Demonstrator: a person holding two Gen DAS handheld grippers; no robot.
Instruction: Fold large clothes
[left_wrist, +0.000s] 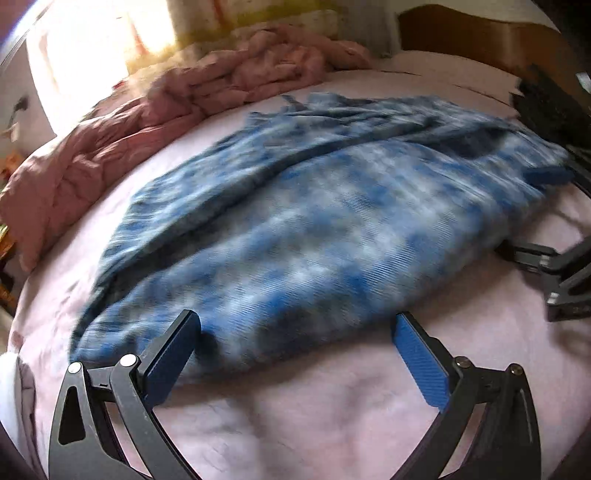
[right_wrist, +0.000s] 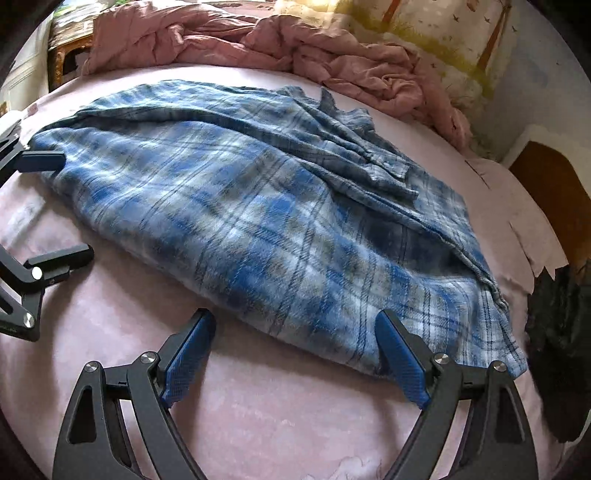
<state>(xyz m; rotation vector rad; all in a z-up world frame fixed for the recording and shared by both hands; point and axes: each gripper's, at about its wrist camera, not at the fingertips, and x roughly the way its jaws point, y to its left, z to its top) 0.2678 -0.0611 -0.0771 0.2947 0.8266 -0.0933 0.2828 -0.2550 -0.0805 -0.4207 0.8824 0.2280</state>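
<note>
Evidently the plaid shirt (right_wrist: 258, 206) on the bed (right_wrist: 258, 406) was soft, light, floppy; near hem looked the best hold, both left gripper (left_wrist: 299, 343) and right gripper (right_wrist: 295, 343) jaws wide, empty.

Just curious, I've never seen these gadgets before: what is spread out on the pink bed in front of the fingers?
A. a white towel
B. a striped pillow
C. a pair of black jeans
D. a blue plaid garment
D: a blue plaid garment lies spread on the pink sheet, with the crumpled pink quilt behind it.
</note>
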